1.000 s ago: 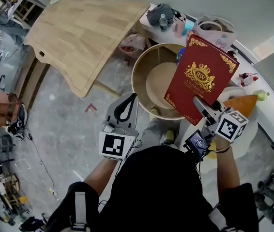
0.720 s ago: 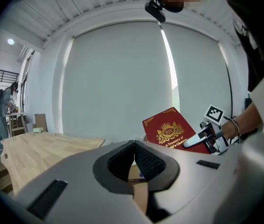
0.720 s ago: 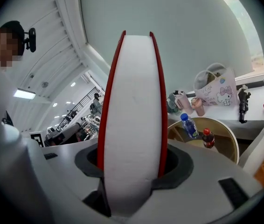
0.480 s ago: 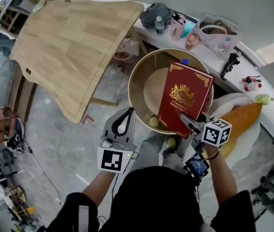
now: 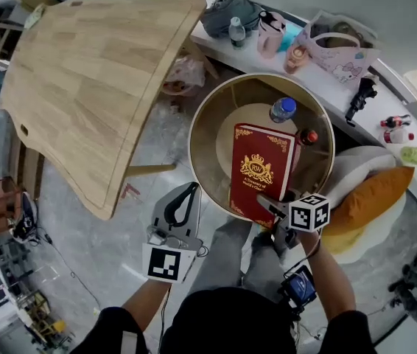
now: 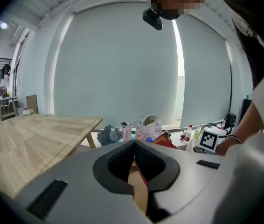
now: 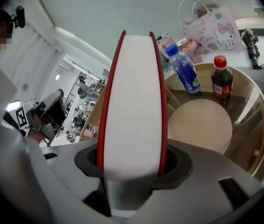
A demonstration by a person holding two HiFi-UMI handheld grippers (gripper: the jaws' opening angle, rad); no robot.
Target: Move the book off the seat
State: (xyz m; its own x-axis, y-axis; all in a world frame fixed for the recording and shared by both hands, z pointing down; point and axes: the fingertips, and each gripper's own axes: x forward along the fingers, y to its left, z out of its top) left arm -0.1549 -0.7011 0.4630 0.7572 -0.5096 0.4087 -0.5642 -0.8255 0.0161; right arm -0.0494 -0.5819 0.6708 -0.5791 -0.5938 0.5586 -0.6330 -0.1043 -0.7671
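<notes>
right tool [image 5: 267,203] clamps red book [image 5: 260,169], round tabletop [image 5: 201,124] beneath it | left tool [image 5: 181,201] closed, empty | lift apparently done; set-down remains

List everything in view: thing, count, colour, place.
book: one, red with a gold crest, over the round table
round table: one, tan wooden rim, centre
water bottle: one, clear with a blue cap, on the round table
soda bottle: one, dark with a red cap, beside the water bottle
wooden tabletop: one, pale wood, upper left
bag: one, pale pink, on the ledge at the top
cushion: one, orange, on the white seat at the right
left gripper: one, grey, lower left, jaws together, empty
right gripper: one, grey, jaws closed on the book
</notes>
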